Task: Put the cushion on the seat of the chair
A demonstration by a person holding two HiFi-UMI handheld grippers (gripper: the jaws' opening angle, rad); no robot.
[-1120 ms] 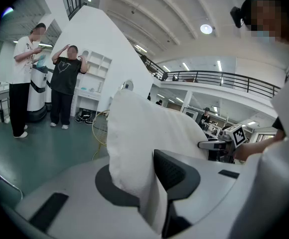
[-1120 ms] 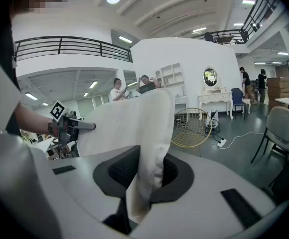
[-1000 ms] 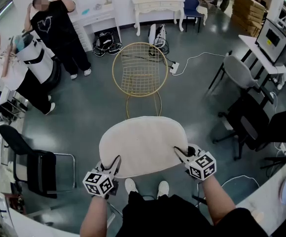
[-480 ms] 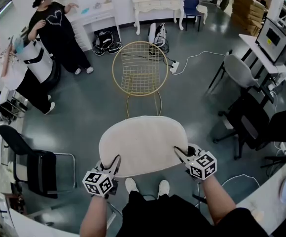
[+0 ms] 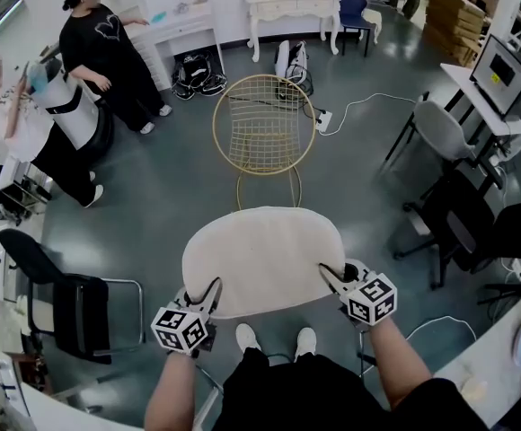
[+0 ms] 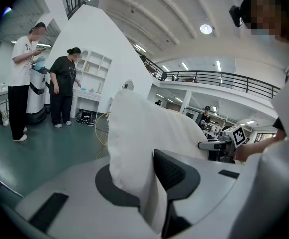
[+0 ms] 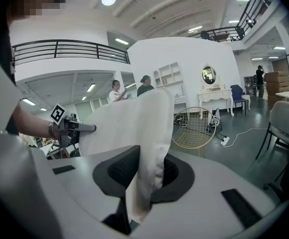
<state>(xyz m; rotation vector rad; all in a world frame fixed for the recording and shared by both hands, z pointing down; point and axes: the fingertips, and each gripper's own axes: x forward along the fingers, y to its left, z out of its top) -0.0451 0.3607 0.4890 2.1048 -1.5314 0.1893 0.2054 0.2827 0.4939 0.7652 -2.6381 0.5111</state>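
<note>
A round white cushion (image 5: 262, 259) hangs flat in the air in front of the person, held at its two near corners. My left gripper (image 5: 208, 294) is shut on its near left edge, and my right gripper (image 5: 329, 279) is shut on its near right edge. In the left gripper view the cushion (image 6: 144, 148) is pinched between the dark pads; the right gripper view shows the cushion (image 7: 147, 148) clamped the same way. The gold wire chair (image 5: 263, 126) stands on the floor beyond the cushion, its seat bare, also in the right gripper view as a gold wire chair (image 7: 194, 128).
Two people (image 5: 108, 57) stand at the far left by a white machine. A black chair (image 5: 67, 299) is at near left, a grey chair (image 5: 440, 133) and a black office chair (image 5: 463, 227) at right. A power strip and cable (image 5: 325, 117) lie on the floor behind the gold chair.
Both grippers and the cushion have shifted slightly forward toward the gold chair. The person in black at the far left has lowered an arm and turned.
</note>
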